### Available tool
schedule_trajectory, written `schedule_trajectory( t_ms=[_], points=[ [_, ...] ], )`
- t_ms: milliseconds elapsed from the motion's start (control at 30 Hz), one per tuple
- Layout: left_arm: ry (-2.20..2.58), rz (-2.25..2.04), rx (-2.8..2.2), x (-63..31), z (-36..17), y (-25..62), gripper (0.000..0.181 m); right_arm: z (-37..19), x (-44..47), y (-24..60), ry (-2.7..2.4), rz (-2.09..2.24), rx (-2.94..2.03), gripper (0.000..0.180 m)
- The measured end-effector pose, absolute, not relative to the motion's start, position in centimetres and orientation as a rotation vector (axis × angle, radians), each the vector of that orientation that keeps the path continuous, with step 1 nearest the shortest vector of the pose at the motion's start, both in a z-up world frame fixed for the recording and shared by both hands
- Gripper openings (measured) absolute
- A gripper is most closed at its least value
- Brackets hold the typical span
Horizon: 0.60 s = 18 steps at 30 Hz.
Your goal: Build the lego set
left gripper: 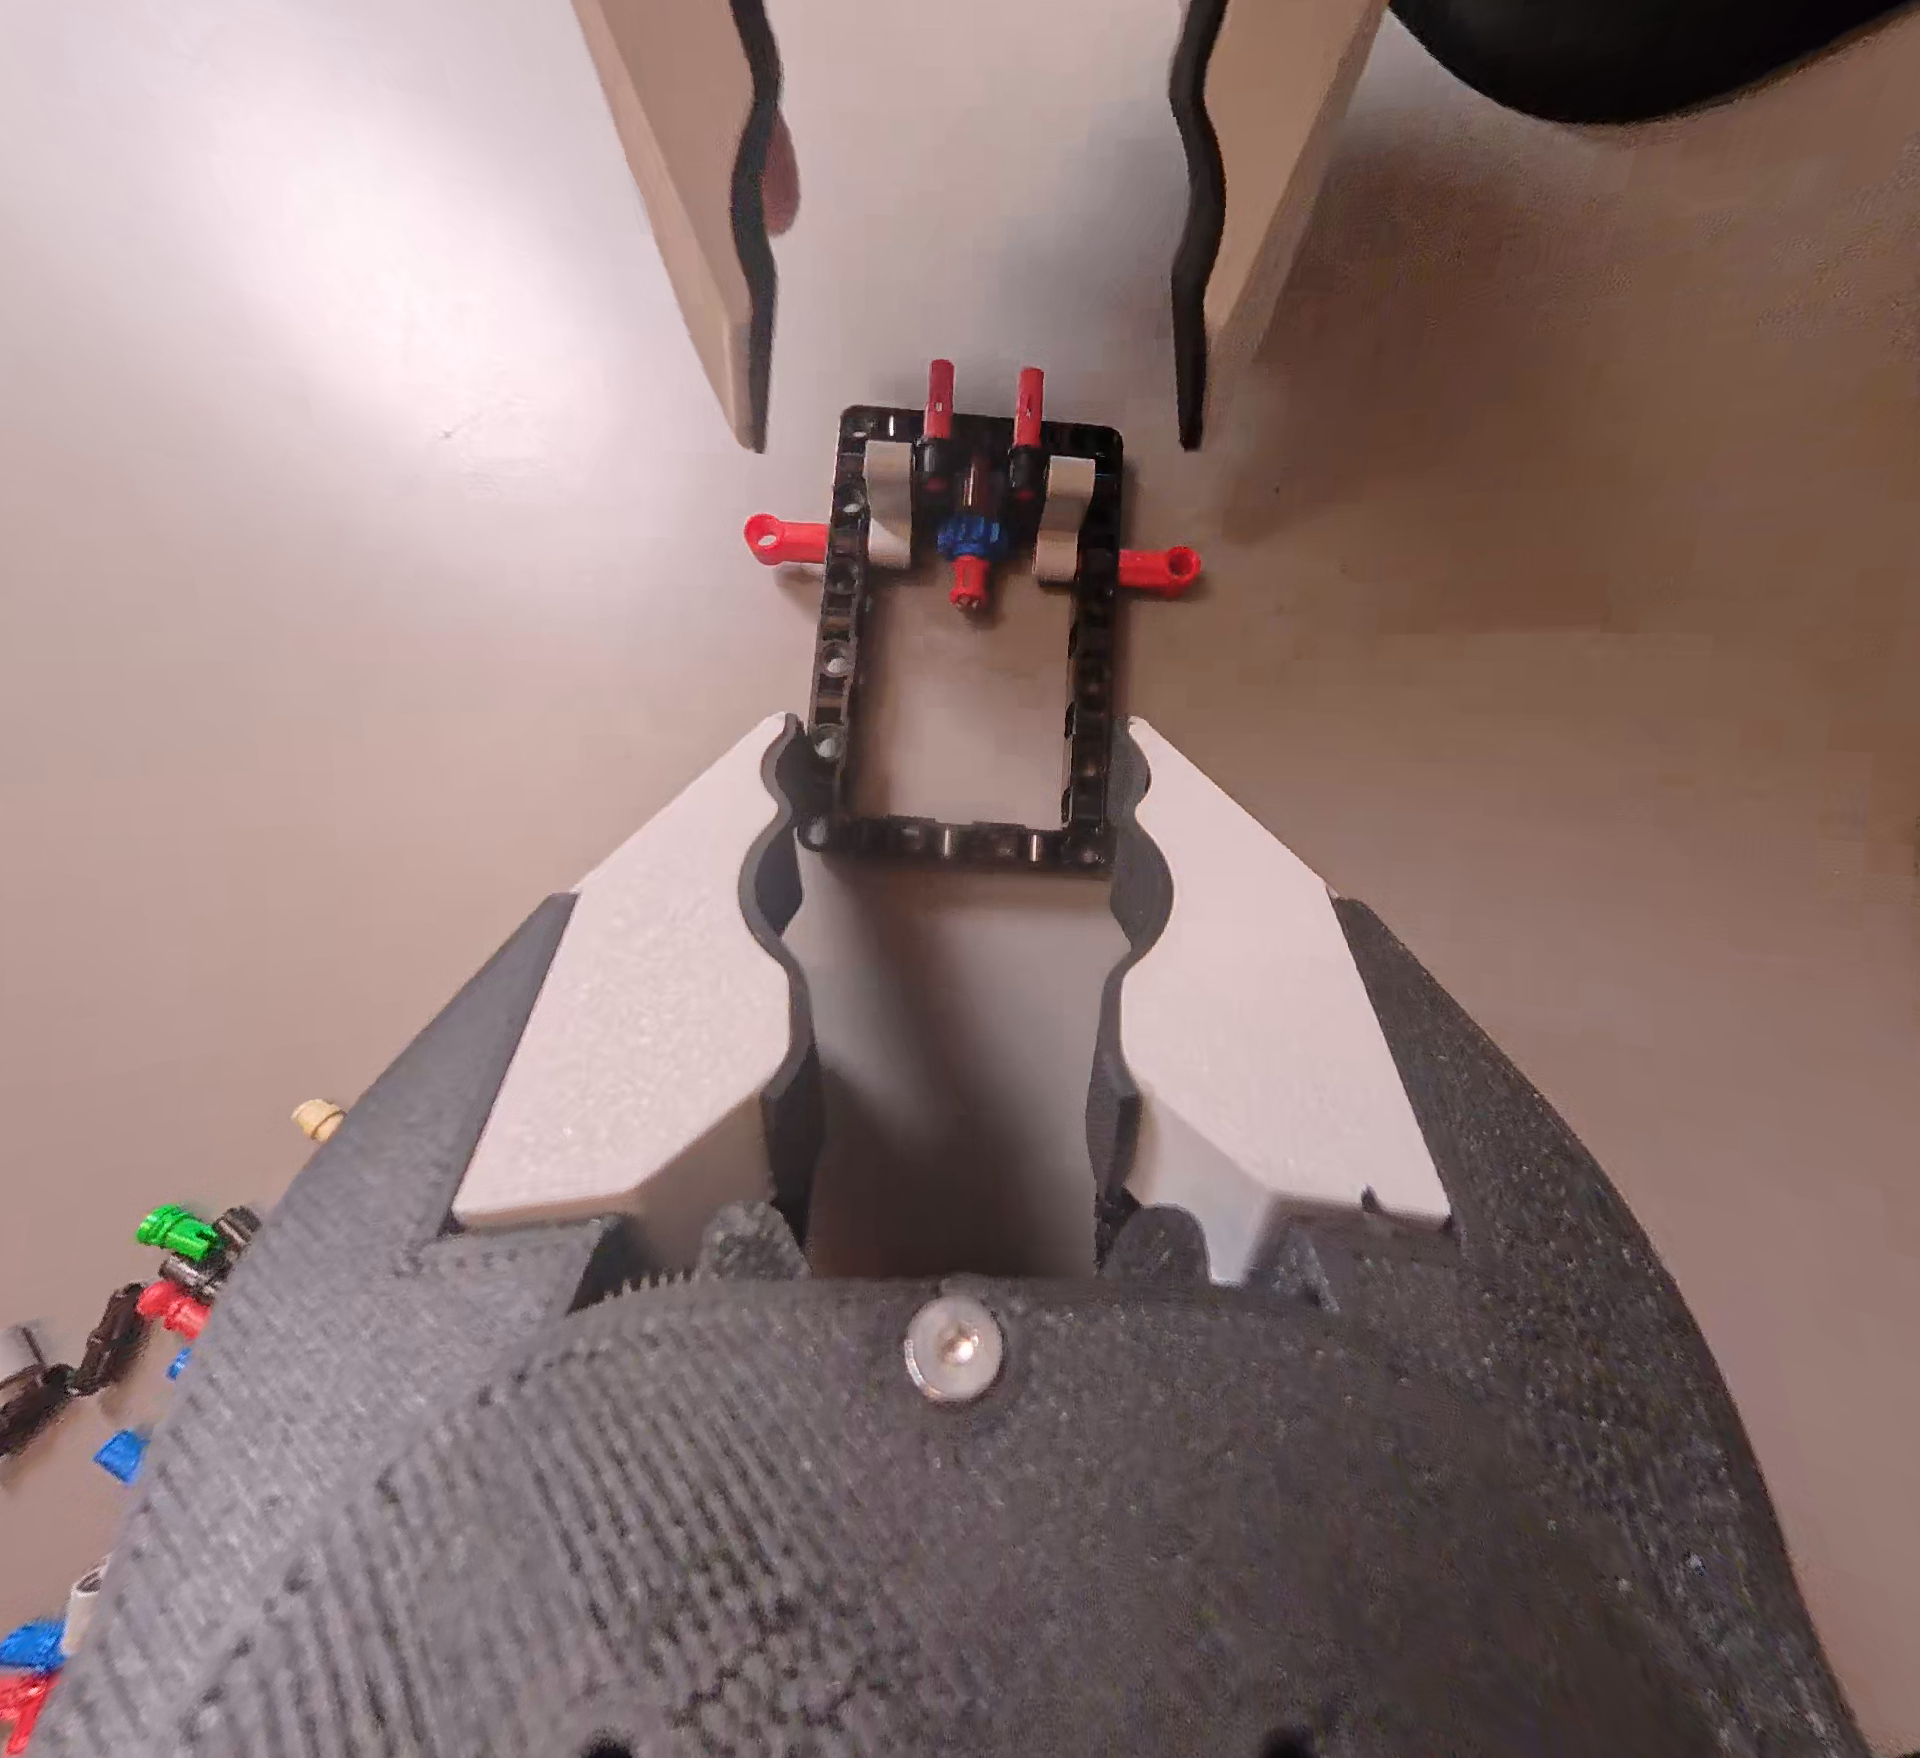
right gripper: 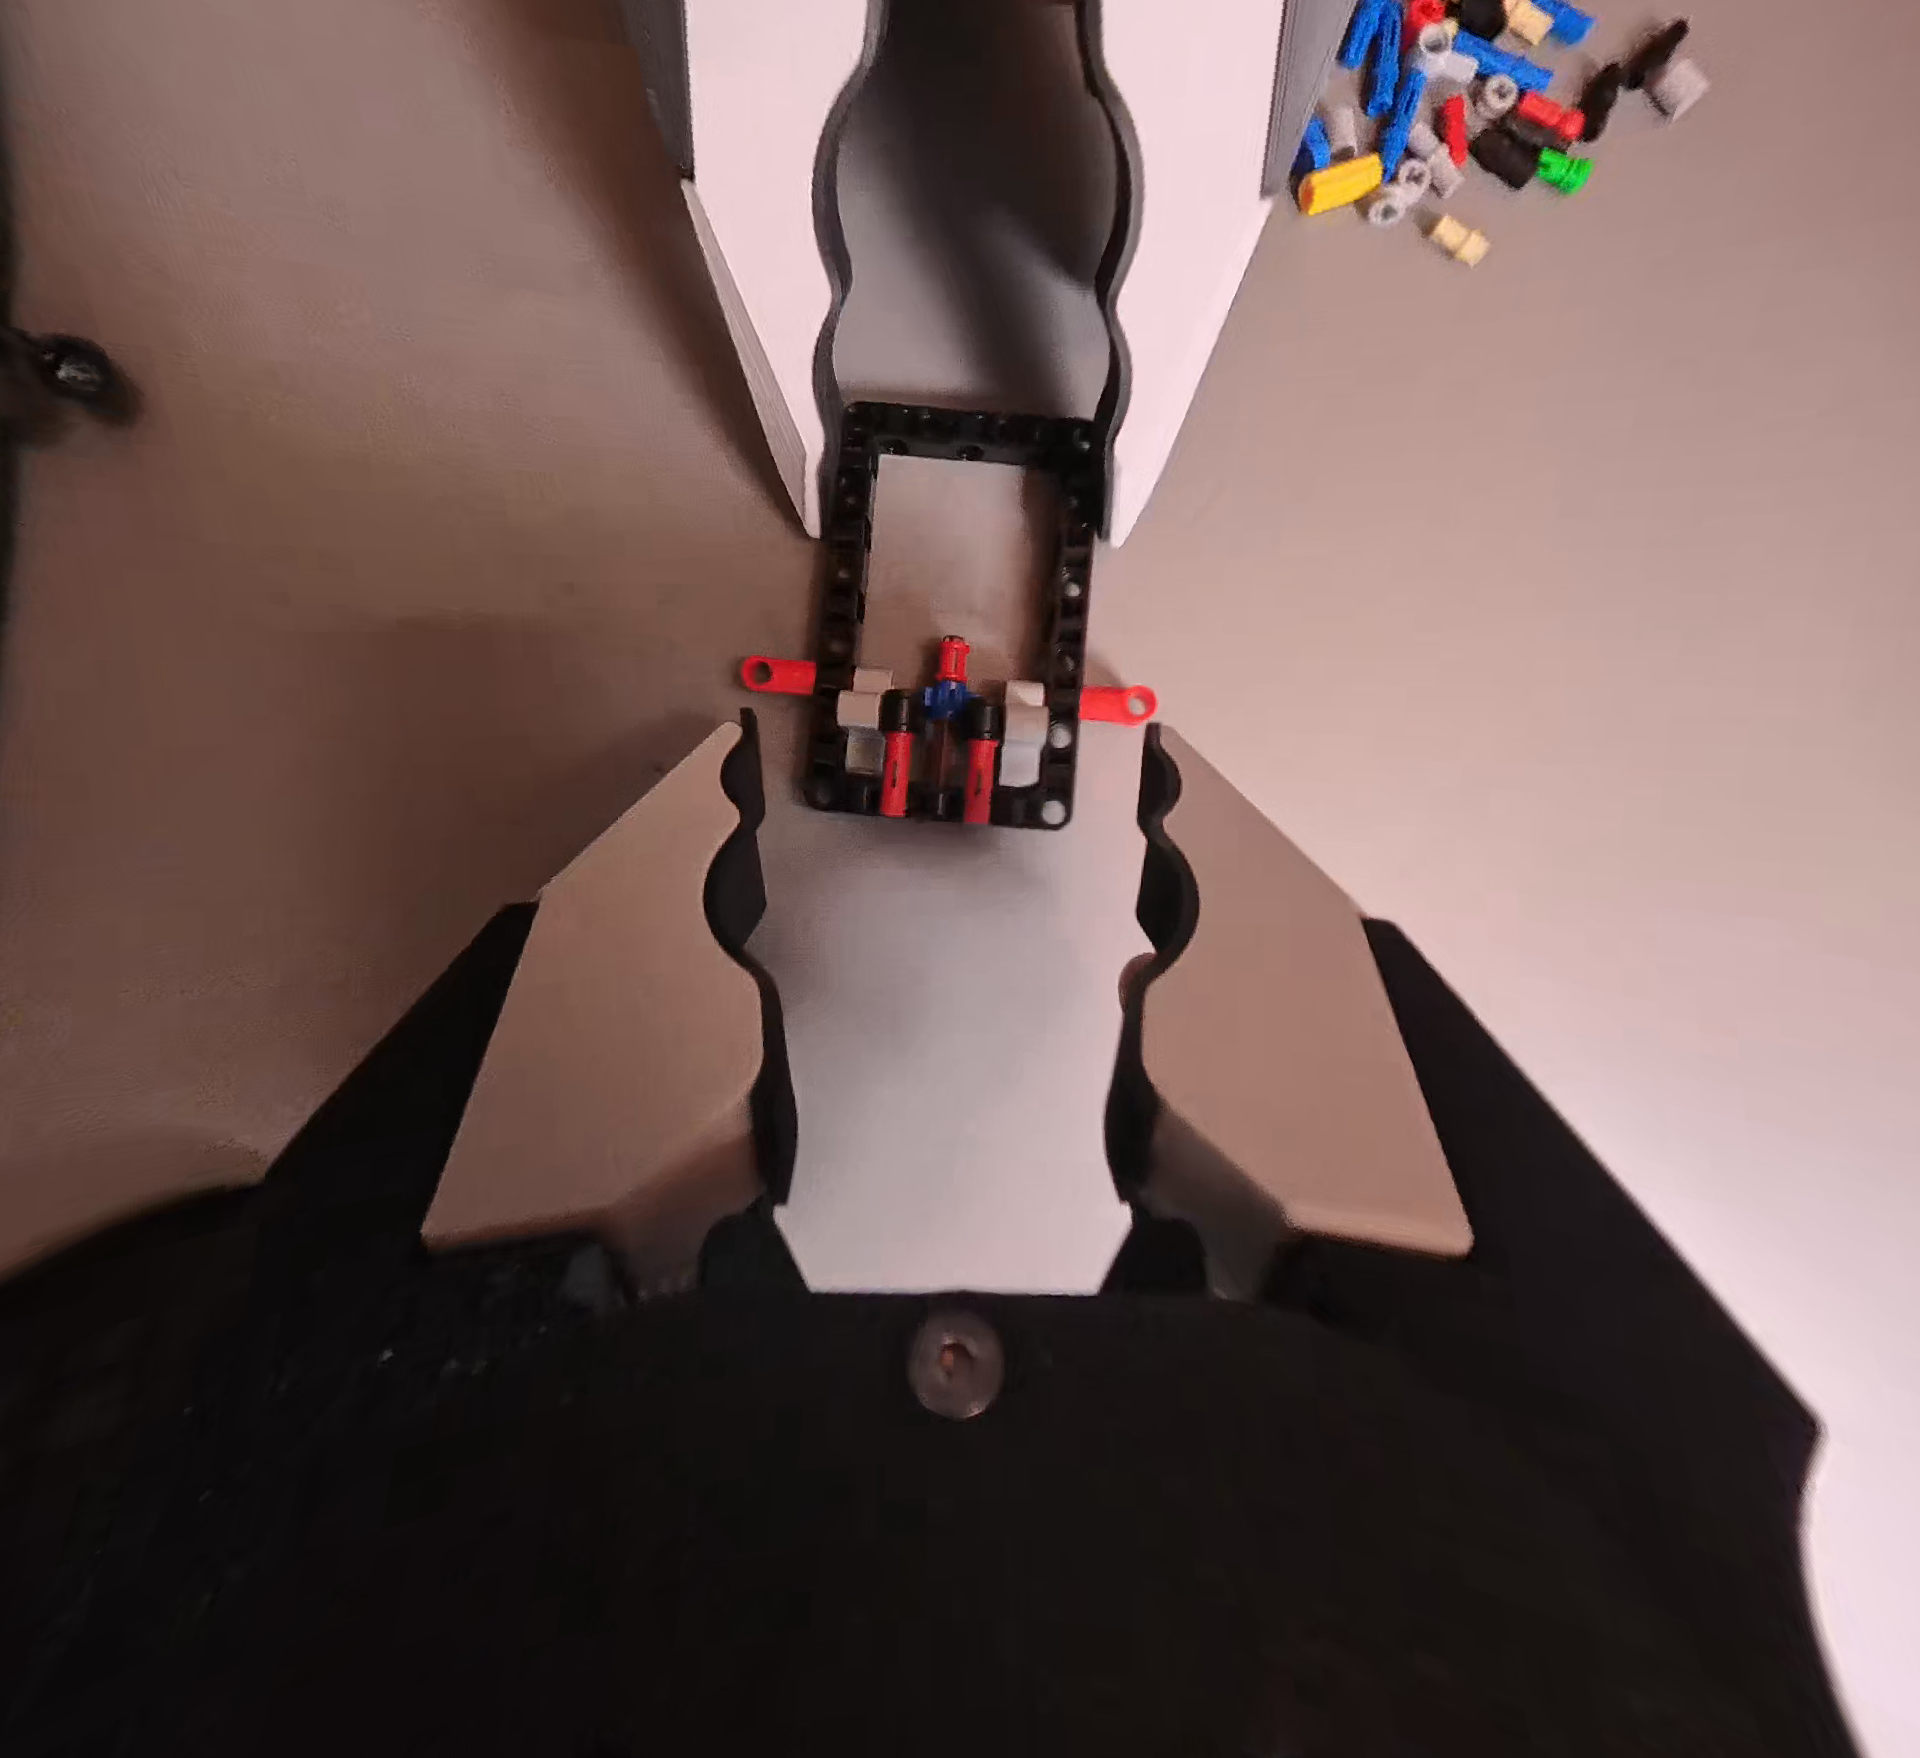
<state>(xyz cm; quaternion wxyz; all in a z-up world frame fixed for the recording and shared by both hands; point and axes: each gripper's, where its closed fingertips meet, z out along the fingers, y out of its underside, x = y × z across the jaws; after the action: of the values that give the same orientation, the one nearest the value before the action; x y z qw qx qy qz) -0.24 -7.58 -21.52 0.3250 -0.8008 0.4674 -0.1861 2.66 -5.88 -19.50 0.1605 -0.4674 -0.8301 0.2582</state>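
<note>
Gripping the black rectangular lego frame (left gripper: 961, 835) at its near end, the left claw (left gripper: 961, 752) pinches it; the right claw (right gripper: 948, 737), at 12 o'clock, gapes wide, empty, above the beige surface (left gripper: 312, 461).

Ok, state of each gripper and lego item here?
Left gripper: shut on the black rectangular lego frame, at its bare end.
Right gripper: open, either side of the frame's built-up end.
Frame: flat on the table.
Loose mixed-colour lego pile: untouched, scattered.
</note>
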Motion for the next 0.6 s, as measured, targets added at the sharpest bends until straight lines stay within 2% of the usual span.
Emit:
schedule_trajectory(
  t_ms=[233,367,467,600],
  points=[
    [1.268,-0.327,-1.967,0.3,-20.8,-7.7,0.058,-21.2,3.1,-6.4,-2.242,0.626,-1.302,0.081],
    [1.266,-0.304,-1.915,0.6,-20.6,-8.0,0.057,-21.1,2.9,-6.5,-2.223,0.646,-1.236,0.078],
    [1.26,-0.292,-1.904,0.5,-20.5,-7.9,0.058,-21.1,3.0,-6.5,-2.224,0.668,-1.221,0.062],
    [1.249,-0.286,-1.908,0.5,-20.7,-7.8,0.057,-21.0,2.9,-6.3,-2.211,0.673,-1.19,0.06]
  ],
)
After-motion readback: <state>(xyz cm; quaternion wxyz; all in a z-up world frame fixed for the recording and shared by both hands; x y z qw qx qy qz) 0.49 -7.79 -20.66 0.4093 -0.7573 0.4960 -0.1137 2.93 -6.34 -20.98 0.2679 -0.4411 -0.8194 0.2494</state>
